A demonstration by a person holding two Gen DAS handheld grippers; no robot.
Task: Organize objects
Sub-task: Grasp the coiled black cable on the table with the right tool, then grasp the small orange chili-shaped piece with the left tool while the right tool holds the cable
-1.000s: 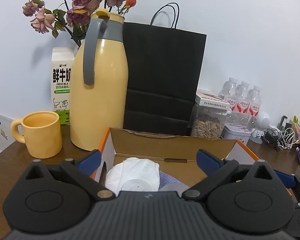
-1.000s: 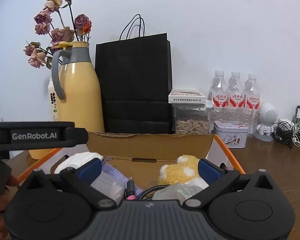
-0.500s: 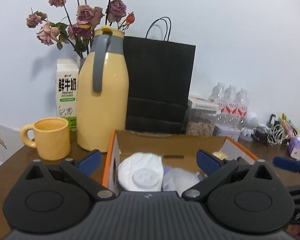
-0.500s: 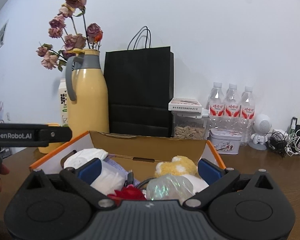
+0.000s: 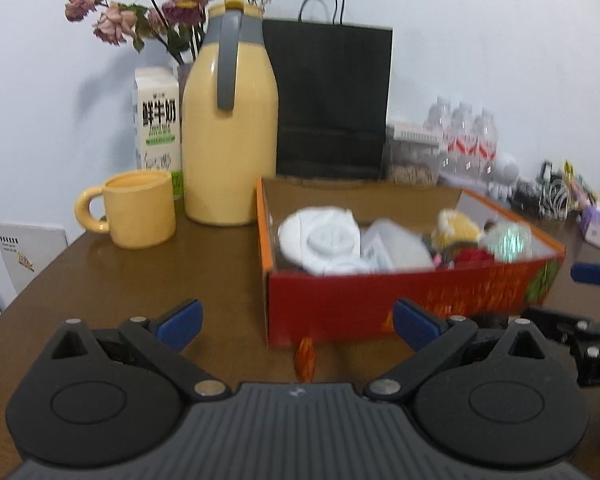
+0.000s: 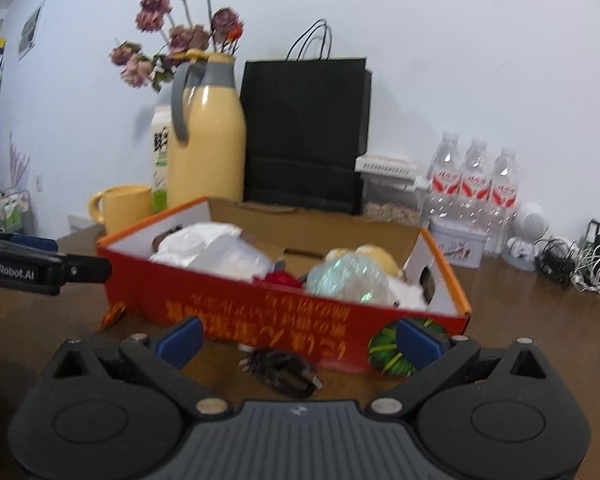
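A red cardboard box (image 5: pixel 400 300) with an orange rim stands on the brown table, packed with white round items (image 5: pixel 320 240), a yellow plush (image 5: pixel 458 228), a red piece (image 5: pixel 472 256) and a shiny ball (image 5: pixel 508 240). My left gripper (image 5: pixel 296 320) is open and empty, just short of the box's near left corner, with a small orange object (image 5: pixel 305 356) on the table between its fingers. My right gripper (image 6: pixel 300 340) is open before the box (image 6: pixel 284 308), with a black cable bundle (image 6: pixel 280 368) lying under it. The left gripper's finger (image 6: pixel 84 270) shows at the left.
Behind the box stand a yellow jug (image 5: pixel 230 120), a yellow mug (image 5: pixel 140 212), a milk carton (image 5: pixel 158 120), a black paper bag (image 5: pixel 332 100) and dried roses (image 5: pixel 172 12). Water bottles (image 6: pixel 476 184), a tin (image 6: pixel 458 242) and tangled cables (image 6: pixel 580 264) fill the back right.
Both grippers have drawn back from over the box toward the near edge. The box's red front, the cable bundle and the orange object have come into view.
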